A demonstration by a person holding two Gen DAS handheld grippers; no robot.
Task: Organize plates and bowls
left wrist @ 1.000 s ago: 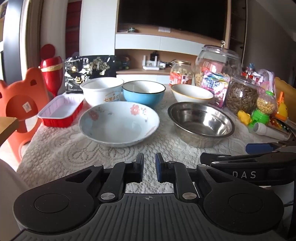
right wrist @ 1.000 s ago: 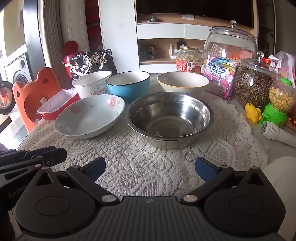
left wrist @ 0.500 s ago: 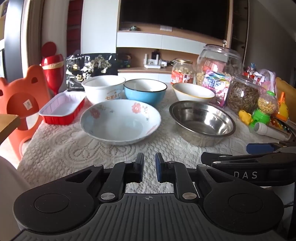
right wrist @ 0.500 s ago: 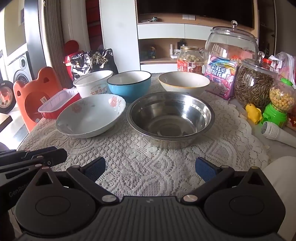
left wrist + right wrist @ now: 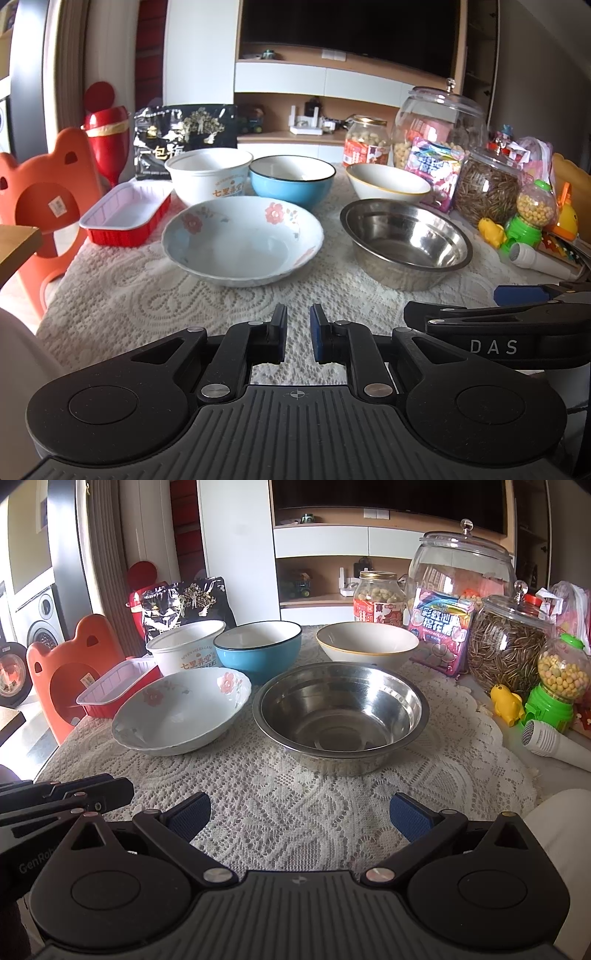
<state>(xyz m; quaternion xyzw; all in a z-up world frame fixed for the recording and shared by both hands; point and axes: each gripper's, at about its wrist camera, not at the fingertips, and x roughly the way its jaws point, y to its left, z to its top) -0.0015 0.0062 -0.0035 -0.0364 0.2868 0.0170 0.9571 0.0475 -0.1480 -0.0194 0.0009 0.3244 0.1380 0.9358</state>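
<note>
Five bowls stand on the lace-covered table. A floral bowl sits front left and a steel bowl front right. Behind them are a white paper bowl, a blue bowl and a white bowl with a yellow rim. My left gripper hovers shut and empty in front of the floral bowl. My right gripper is open and empty in front of the steel bowl.
A red foil tray lies at the left edge. Glass jars, a marshmallow packet, a green candy dispenser and a toy microphone crowd the right side. A black snack bag stands at the back. An orange chair is left of the table.
</note>
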